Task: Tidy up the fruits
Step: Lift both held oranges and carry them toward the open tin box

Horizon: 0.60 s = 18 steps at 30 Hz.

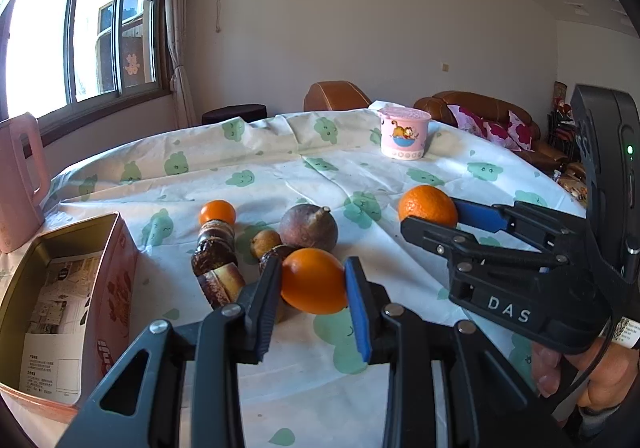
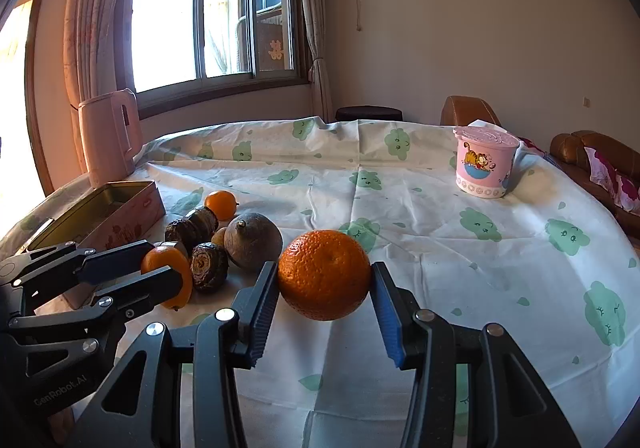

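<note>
My left gripper (image 1: 313, 279) is shut on a smooth orange fruit (image 1: 313, 280) just above the cloth; it also shows in the right wrist view (image 2: 168, 268). My right gripper (image 2: 325, 276) is shut on a large bumpy orange (image 2: 325, 274), seen in the left wrist view (image 1: 427, 206) at the right. On the cloth lie a small orange (image 1: 218, 212), a round brown fruit with a stem (image 1: 309, 227), a small yellowish fruit (image 1: 265, 242) and several dark wrinkled fruits (image 1: 214, 248). An open tin box (image 1: 60, 312) stands at the left.
A pink lidded cup (image 1: 404, 133) stands at the far side of the round table (image 2: 440, 232). A pink kettle (image 2: 110, 136) is at the left behind the tin. A sofa (image 1: 480, 112) and chair lie beyond the table.
</note>
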Tool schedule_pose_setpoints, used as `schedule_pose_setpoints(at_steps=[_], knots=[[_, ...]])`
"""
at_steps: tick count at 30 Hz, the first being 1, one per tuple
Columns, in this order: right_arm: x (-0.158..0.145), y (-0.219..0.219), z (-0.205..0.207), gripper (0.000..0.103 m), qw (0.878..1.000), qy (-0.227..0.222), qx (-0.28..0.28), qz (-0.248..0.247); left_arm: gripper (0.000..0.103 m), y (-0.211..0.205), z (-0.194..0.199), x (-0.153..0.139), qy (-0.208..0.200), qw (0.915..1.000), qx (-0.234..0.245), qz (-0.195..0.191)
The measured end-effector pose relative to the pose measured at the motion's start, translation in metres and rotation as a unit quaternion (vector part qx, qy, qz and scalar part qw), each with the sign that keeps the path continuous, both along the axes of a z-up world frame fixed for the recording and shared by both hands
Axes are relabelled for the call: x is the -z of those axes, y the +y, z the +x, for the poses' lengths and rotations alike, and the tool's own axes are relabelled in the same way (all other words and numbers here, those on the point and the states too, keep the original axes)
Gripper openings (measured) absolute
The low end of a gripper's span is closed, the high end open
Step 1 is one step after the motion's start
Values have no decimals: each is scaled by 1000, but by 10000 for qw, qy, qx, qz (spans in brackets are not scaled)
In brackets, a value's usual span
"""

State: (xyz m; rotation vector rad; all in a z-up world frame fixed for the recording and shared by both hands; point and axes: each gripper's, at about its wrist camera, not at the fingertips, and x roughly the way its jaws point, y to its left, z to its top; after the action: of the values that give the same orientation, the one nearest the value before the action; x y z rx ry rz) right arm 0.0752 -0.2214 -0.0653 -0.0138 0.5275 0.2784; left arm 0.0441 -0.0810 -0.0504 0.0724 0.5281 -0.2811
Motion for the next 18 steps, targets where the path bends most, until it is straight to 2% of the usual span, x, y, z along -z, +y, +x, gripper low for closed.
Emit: schedule_pose_setpoints(at_steps=[18], knots=[[-5,-2,-10,48,9993,-370,-40,75,34,3,-15,-6,-451,9988,-189,54]])
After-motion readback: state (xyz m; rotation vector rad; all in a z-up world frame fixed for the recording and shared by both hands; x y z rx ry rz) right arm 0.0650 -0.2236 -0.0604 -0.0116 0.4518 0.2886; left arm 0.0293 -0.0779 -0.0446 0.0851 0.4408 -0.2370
